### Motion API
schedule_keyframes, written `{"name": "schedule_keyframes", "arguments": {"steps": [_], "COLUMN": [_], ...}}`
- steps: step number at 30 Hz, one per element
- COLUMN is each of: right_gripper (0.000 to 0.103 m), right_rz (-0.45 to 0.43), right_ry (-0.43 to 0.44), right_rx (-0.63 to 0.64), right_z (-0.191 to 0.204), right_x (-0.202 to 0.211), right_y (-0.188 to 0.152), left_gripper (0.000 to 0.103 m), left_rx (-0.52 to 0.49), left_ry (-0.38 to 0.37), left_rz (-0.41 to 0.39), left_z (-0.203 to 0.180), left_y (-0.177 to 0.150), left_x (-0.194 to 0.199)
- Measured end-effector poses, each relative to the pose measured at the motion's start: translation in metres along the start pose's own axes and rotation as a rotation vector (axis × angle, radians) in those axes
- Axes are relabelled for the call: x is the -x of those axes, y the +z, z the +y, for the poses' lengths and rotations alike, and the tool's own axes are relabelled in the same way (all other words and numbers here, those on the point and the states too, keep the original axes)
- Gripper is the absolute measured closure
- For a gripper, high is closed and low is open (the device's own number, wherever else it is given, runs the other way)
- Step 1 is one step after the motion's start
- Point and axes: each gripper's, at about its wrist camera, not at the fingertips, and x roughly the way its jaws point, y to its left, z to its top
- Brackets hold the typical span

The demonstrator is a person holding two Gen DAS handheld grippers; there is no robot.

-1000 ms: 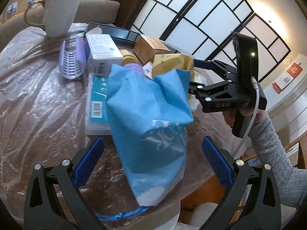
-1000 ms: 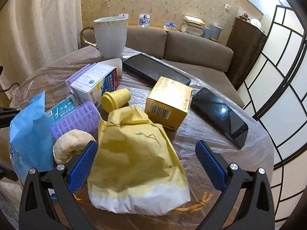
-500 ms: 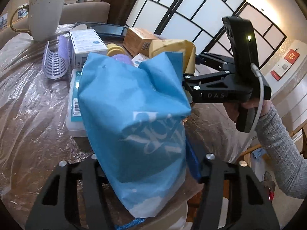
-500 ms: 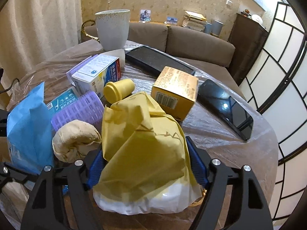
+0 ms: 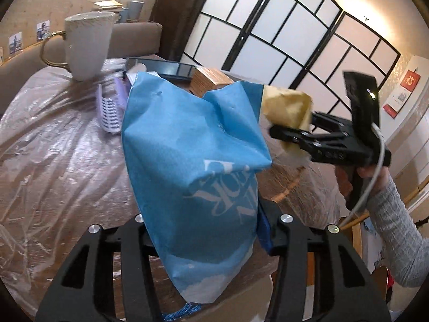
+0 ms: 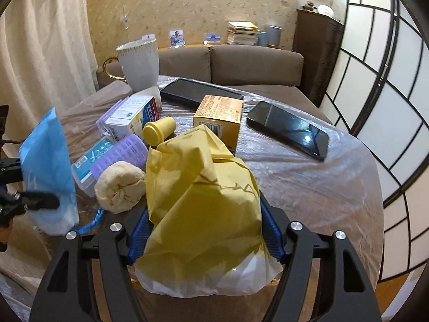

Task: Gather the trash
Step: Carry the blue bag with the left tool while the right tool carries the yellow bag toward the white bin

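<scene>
My left gripper is shut on a blue paper bag and holds it up above the table; the bag also shows at the left of the right wrist view. My right gripper is shut on a yellow paper bag with a white bottom, lifted off the table; it also shows in the left wrist view. A crumpled beige paper ball lies on the table between the two bags.
The plastic-covered round table holds a white mug, a white-blue box, purple hair rollers, a yellow cap, a tan carton, a phone and a dark tablet. A sofa stands behind.
Both grippers have shut on their bags, from open a second ago, and lifted them. The left gripper has raised the blue bag; the right has raised the yellow bag.
</scene>
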Motion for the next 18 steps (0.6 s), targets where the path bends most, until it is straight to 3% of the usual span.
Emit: {"name": "schedule_keyframes", "arguments": {"steps": [14,18], "right_gripper": [0.034,0.034], "right_rz": [-0.031,-0.019], "right_ry": [0.038,0.058], "right_rx": [-0.062,-0.078], "right_z": [0.039,0.053], "right_x": [0.053,0.058], "right_y": [-0.038,-0.052], "left_gripper": [0.052,0.052], "left_rx": [0.042,0.055], "left_ry": [0.210,0.237], "left_rz": [-0.034,-0.045], "left_z": [0.011,0.013], "left_y": [-0.011,-0.019], "left_x": [0.031,0.043]}}
